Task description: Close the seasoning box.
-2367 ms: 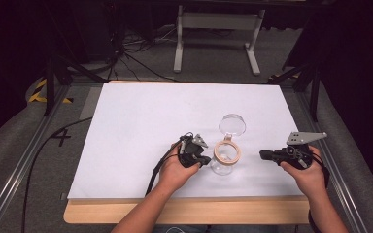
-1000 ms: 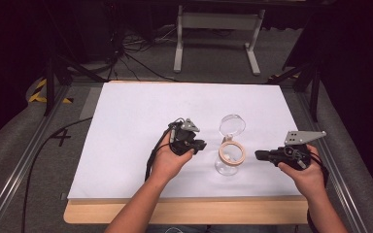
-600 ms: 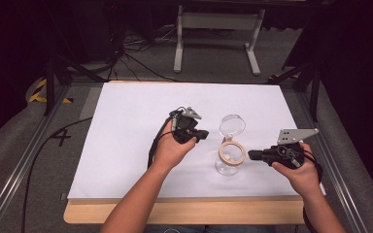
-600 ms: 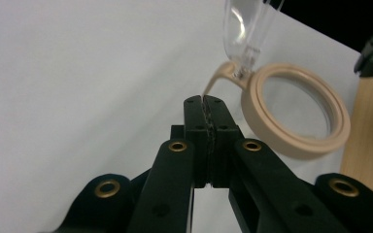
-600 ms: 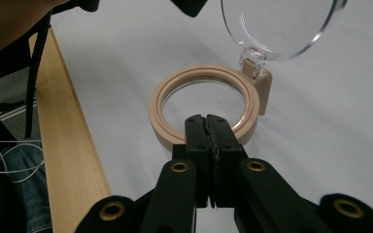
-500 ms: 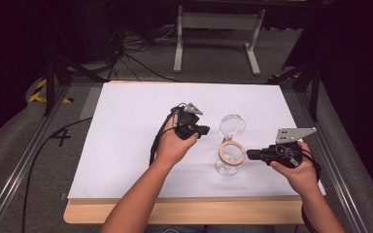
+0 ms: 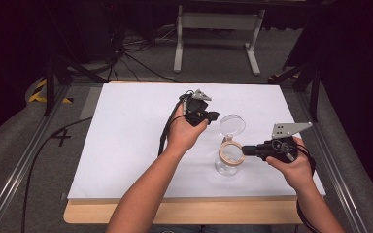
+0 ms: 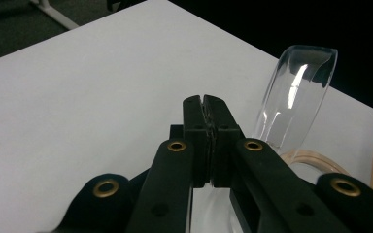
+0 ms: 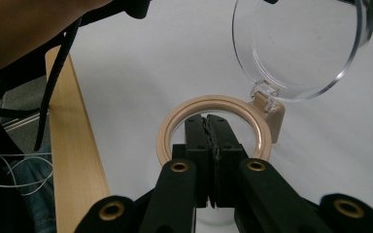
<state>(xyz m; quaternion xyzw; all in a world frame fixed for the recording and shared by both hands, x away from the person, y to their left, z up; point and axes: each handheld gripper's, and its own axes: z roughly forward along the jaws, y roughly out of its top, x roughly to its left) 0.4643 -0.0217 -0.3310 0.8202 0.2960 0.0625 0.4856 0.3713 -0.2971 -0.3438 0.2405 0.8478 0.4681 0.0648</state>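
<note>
A small clear jar [image 7: 227,166] with a tan ring [image 7: 224,151] around its mouth stands on the white sheet [image 7: 126,141]. Its round clear lid [image 7: 232,124] is swung up and back on a hinge. My right gripper [image 7: 246,149] comes in from the right, shut, with its tips over the ring's near edge. In the right gripper view the shut gripper [image 9: 208,119] reaches across the tan ring [image 9: 167,127], and the lid [image 9: 296,46] stands behind. My left gripper [image 7: 214,115] hovers shut just left of the lid. In the left gripper view that gripper [image 8: 204,101] is beside the lid [image 8: 296,90].
The white sheet covers most of a wooden table whose bare front edge [image 7: 184,213] runs along the near side. My left forearm [image 7: 145,189] crosses the sheet in front of the jar. A metal stand [image 7: 216,22] and cables lie on the floor beyond.
My left gripper has risen away from the jar toward the far left, ending beside the lid. My right gripper has slid left up to the jar's ring.
</note>
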